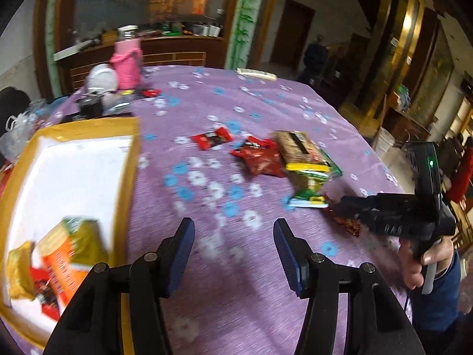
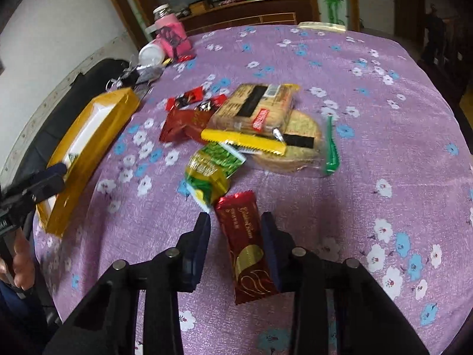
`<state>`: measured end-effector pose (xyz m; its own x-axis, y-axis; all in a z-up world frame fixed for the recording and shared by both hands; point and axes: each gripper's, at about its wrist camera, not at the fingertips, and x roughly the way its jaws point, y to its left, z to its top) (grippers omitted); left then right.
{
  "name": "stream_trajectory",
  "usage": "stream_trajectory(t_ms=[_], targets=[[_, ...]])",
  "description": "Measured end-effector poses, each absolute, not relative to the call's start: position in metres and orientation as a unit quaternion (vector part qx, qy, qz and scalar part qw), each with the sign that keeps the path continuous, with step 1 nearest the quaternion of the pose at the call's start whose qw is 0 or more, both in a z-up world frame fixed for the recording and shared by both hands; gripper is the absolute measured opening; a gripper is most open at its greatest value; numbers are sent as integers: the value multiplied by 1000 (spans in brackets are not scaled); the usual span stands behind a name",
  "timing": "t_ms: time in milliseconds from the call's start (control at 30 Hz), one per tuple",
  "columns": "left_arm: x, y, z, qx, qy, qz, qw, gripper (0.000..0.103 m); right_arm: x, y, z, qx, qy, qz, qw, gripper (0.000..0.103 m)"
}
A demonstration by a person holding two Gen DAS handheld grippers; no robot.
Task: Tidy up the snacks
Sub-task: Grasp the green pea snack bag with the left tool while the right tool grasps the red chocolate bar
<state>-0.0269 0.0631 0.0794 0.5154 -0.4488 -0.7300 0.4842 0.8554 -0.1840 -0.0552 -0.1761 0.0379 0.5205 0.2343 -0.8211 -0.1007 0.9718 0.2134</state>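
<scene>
A dark red wafer bar lies lengthwise between the fingers of my right gripper. The right pad meets its edge and the left pad stands slightly off it, so the jaws are open around it. Beyond lie a green-gold pack, a cracker pack, round crackers and red packets. My left gripper is open and holds nothing, just right of the yellow box. The box holds an orange-green pack and a yellow pack. The right gripper shows at the right over a red wrapper.
A pink-sleeved jar, a white round object and dark clutter crowd the far left corner of the purple flowered tablecloth. A small red-black candy lies mid-table. The table edge curves off at the right.
</scene>
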Motion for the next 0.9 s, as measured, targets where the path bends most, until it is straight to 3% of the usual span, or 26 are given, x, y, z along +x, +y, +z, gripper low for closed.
stream_trajectory(t_ms=[100, 233, 333, 367, 433, 767, 900], targets=[[-21, 43, 80, 25, 423, -280, 861, 58, -56, -170, 33, 34, 487, 74, 870, 32], [-12, 14, 78, 25, 441, -299, 846, 67, -57, -180, 30, 45, 489, 64, 869, 28], [-6, -6, 75, 32, 452, -309, 836, 67, -58, -188, 31, 68, 485, 68, 869, 25], [-3, -14, 73, 35, 457, -312, 832, 67, -59, -192, 33, 81, 479, 67, 872, 18], [2, -26, 68, 40, 467, -313, 826, 67, -62, -202, 40, 107, 468, 71, 874, 13], [11, -91, 36, 129, 472, -299, 819, 68, -65, -217, 43, 132, 461, 59, 876, 12], [12, -94, 25, 145, 463, -293, 824, 39, -64, -213, 42, 132, 461, 64, 875, 12]])
